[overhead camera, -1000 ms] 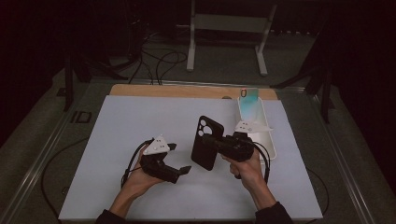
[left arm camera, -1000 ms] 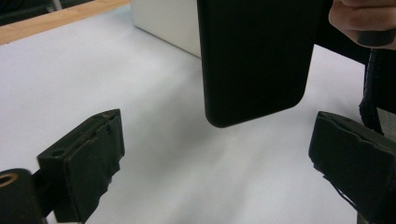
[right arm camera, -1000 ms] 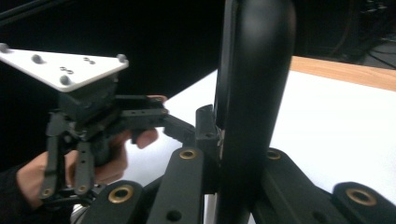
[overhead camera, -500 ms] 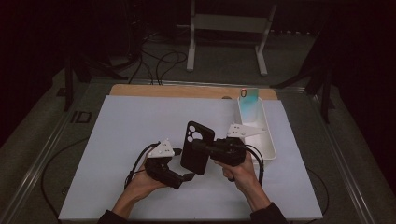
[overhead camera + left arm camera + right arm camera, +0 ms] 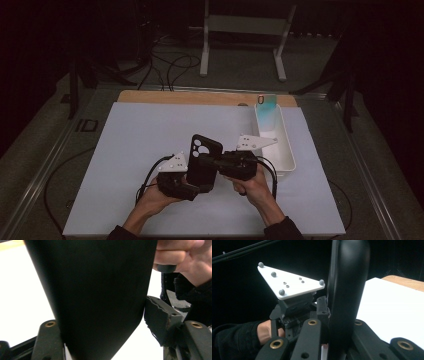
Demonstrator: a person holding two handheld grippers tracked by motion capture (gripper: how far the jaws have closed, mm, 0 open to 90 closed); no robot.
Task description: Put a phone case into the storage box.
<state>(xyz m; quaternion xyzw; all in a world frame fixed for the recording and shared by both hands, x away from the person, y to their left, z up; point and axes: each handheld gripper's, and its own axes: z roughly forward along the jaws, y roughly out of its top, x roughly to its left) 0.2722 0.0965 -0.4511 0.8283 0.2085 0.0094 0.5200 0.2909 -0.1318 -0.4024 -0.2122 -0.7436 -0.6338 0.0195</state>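
Black rigid phone case (image 5: 202, 162): clamped in my right gripper (image 5: 212, 161); I centre the closing, not-yet-seated left gripper (image 5: 196, 189) before squeezing.

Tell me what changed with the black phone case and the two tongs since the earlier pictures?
The right tongs carried the black phone case leftwards, away from the white tray. The left tongs came in under its lower end, and their jaws have just been closing with the case between them. The right tongs kept their grip on the case. The tray and the white mat stayed put.
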